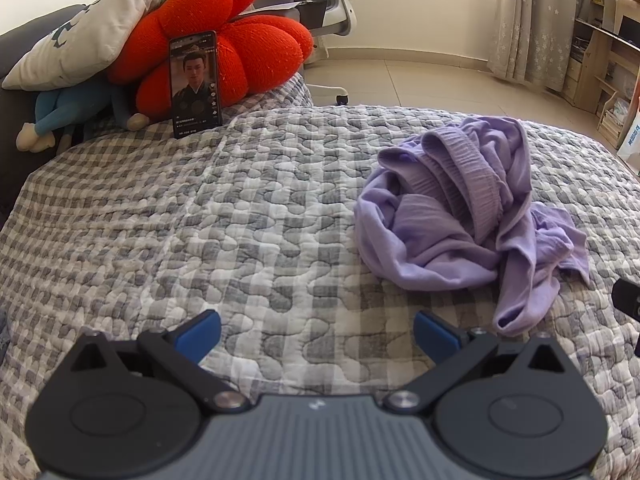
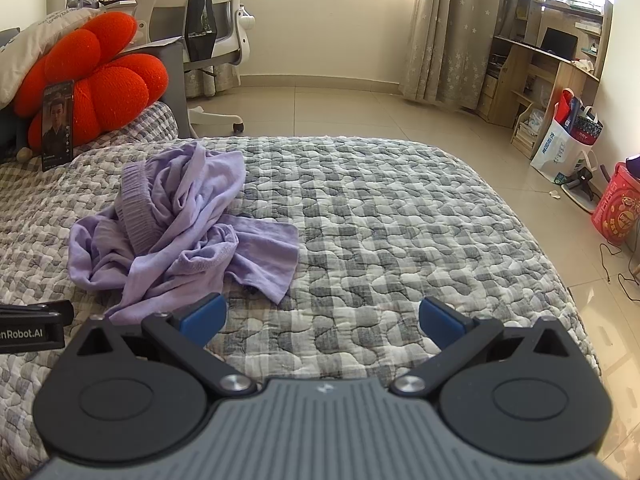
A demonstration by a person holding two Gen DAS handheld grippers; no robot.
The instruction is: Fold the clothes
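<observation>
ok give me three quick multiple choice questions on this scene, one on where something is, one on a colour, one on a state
1. Where does the phone stand?
A. flat on the floor
B. propped against the red cushion
C. on the wooden desk

2. What colour is the garment on the quilt?
A. lilac
B. green
C. black

3. How is the garment lying?
A. neatly folded
B. spread flat
C. in a crumpled heap

Answers:
1. B, the phone is upright with its back on the cushion at the head of the bed.
2. A, the cloth is pale purple in both views.
3. C, it is bunched with its ribbed waistband sticking up, and both the left hand-held gripper and the right hand-held gripper are open and off it.
</observation>
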